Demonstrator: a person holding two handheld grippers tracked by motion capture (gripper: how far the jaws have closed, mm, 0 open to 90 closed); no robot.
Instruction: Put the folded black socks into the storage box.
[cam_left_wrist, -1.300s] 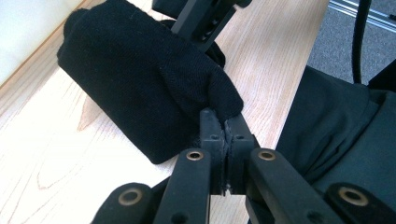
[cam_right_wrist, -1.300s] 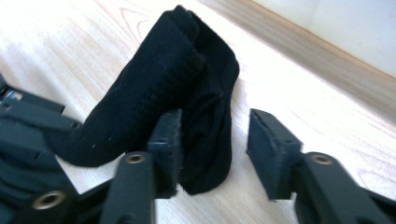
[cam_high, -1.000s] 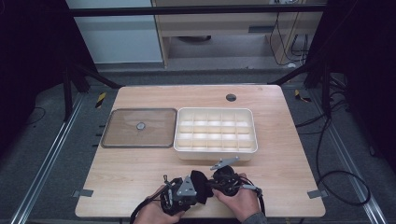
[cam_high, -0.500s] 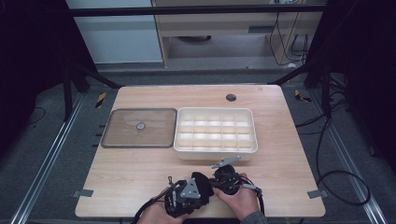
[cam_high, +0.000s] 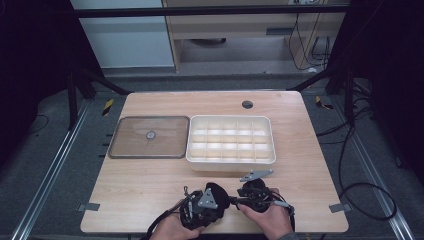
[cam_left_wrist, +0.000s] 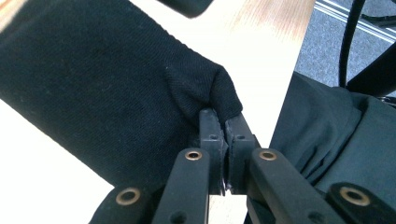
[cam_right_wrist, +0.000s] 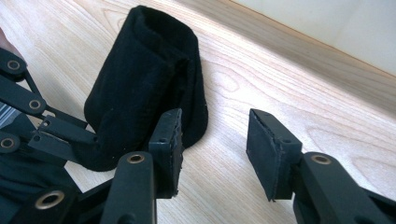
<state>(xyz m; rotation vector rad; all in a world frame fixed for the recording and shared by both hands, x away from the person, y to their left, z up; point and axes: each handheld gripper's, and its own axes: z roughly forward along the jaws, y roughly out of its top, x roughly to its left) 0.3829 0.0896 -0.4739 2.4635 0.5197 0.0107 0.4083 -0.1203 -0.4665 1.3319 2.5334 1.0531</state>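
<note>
I have the black sock (cam_left_wrist: 107, 84) pinched by a fold of its cloth in my left gripper (cam_left_wrist: 223, 130), jaws closed tight on it, at the near edge of the table (cam_high: 150, 185), just in front of me. My right gripper (cam_right_wrist: 215, 149) stands wide, nothing between its jaws, with the rolled sock just to the left of its left pad. I judge this as mid-handling: one side held, the other not yet taken. Next I should bring the right gripper onto the sock's free end and close, keeping the left clamp firm. The compartment tray (cam_high: 231, 141) sits beyond, well apart from the sock.
</note>
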